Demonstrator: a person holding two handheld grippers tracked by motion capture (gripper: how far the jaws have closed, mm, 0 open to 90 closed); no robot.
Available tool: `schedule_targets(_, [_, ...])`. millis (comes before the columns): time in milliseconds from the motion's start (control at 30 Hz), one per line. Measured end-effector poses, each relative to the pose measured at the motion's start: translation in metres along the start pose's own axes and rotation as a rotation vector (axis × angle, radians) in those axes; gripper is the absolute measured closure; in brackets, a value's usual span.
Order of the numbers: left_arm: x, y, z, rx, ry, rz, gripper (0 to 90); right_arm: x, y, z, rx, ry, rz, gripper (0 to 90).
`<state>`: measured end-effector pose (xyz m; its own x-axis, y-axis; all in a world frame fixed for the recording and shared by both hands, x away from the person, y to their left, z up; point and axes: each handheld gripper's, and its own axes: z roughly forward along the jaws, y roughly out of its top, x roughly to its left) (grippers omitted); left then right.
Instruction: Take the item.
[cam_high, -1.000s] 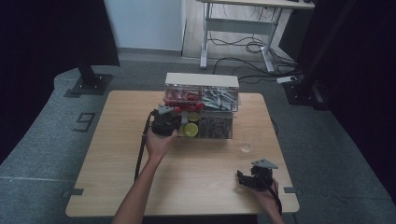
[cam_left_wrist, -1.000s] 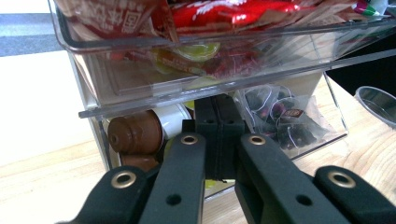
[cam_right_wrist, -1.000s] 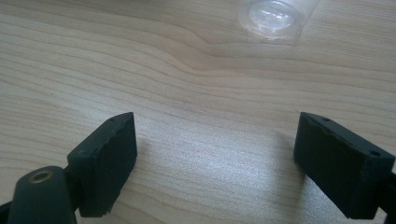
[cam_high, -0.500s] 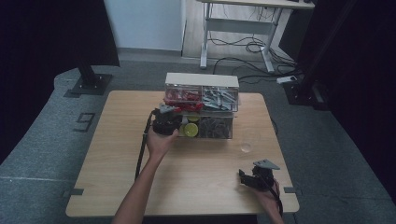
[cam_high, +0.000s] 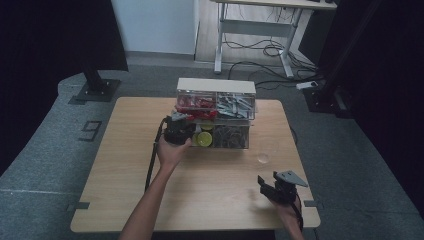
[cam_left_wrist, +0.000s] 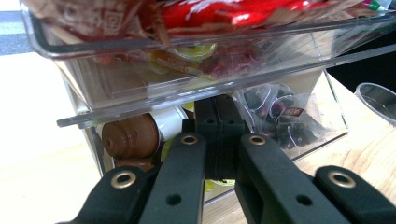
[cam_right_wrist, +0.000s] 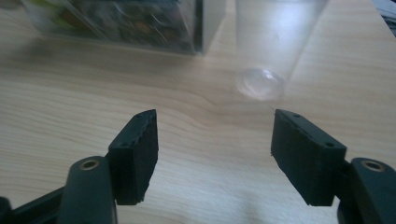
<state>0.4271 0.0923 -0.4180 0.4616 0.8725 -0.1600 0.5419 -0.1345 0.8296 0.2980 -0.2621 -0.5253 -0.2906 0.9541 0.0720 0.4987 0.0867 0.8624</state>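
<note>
Just ahead of the right tool (cam_right_wrist: 215, 156) stands the clear cup (cam_right_wrist: 271, 51).

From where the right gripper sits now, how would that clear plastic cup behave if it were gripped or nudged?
The clear cup looks thin-walled and empty, so probably very light and easily crushed by a firm squeeze. It is tall and narrows to a small base, so a push near the rim would likely tip it. On the smooth wooden table it might also slide.

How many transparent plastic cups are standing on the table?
1. The clear cup stands on the wooden table, just right of the clear drawer organiser and ahead of the right gripper. Others could be hidden behind the organiser.
</note>
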Motion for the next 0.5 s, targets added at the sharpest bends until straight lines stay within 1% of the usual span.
schedule_targets(67, [-0.001, 0.001, 0.0, 0.001, 0.0, 0.002, 90.0, 0.004, 0.004, -0.002, -0.015, 0.017, -0.006, 34.4])
schedule_targets(100, [-0.001, 0.001, 0.0, 0.001, 0.0, 0.002, 90.0, 0.004, 0.004, -0.002, -0.015, 0.017, -0.006, 34.4])
schedule_targets(133, [-0.001, 0.002, 0.001, 0.008, -0.001, 0.005, 90.0, 0.008, 0.01, -0.003, -0.029, 0.032, -0.01, 36.2])
schedule_targets(200, [-0.001, 0.002, 0.001, 0.011, -0.002, 0.005, 90.0, 0.013, 0.017, -0.002, -0.04, 0.057, -0.016, 38.2])
schedule_targets(233, [-0.001, 0.002, 0.001, 0.011, -0.002, 0.005, 90.0, 0.013, 0.017, -0.002, -0.04, 0.057, -0.016, 38.2])
schedule_targets(267, [-0.001, 0.003, 0.001, 0.013, -0.003, 0.007, 90.0, 0.017, 0.023, 0.0, -0.045, 0.066, -0.032, 39.9])
schedule_targets(400, [-0.001, 0.004, 0.002, 0.015, -0.003, 0.01, 90.0, 0.024, 0.036, 0.006, -0.055, 0.084, -0.05, 44.3])
schedule_targets(433, [-0.001, 0.004, 0.002, 0.015, -0.003, 0.01, 90.0, 0.024, 0.036, 0.006, -0.055, 0.084, -0.05, 44.3])
schedule_targets(467, [-0.001, 0.004, 0.002, 0.016, -0.004, 0.01, 90.0, 0.026, 0.042, 0.009, -0.059, 0.095, -0.058, 46.6])
schedule_targets(500, [-0.001, 0.004, 0.002, 0.016, -0.004, 0.009, 90.0, 0.026, 0.044, 0.011, -0.06, 0.099, -0.061, 47.9])
